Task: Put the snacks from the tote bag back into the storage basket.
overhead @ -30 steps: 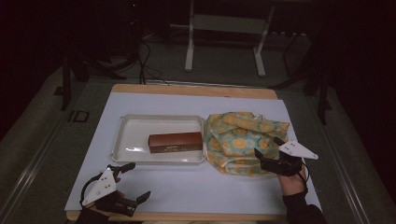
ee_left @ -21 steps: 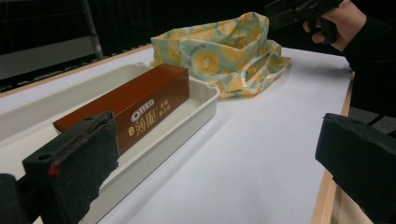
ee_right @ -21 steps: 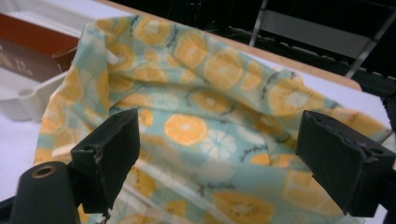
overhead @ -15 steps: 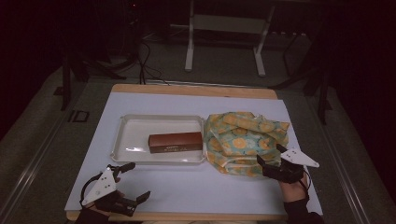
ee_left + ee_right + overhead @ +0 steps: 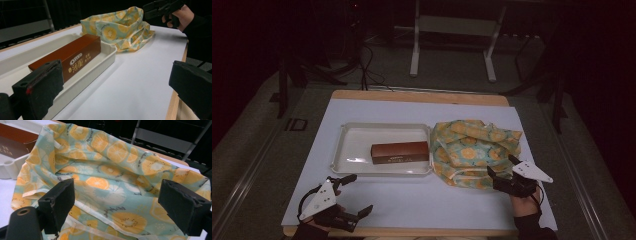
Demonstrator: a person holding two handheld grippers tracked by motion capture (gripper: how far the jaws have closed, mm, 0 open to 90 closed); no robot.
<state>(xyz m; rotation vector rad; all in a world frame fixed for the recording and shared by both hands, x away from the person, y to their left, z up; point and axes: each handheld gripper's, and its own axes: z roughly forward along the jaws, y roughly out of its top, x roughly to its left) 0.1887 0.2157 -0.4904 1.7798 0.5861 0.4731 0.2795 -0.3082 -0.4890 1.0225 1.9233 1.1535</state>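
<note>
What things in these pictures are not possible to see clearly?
- Inside of the fruit-print bag: right gripper view, its own folds cover it.
- Small print on the brown box: left gripper view, too small to read.
- White tray: left gripper view, near end behind the left claw.

The bag (image 5: pixel 474 152) at the table's right side is soft, thin cloth, matt and creased, printed with citrus slices. The tray (image 5: pixel 382 132) near the middle is smooth off-white plastic with a slight sheen along its rim. In it lies a box (image 5: pixel 400 152) of glossy brown card with pale printed lettering. The table (image 5: pixel 422 205) has a smooth, matt white top with a bare pale-wood edge at its far and near sides. The left gripper (image 5: pixel 353 199) and right gripper (image 5: pixel 502 169) have matt black jaws with rough, foam-like pads.
</note>
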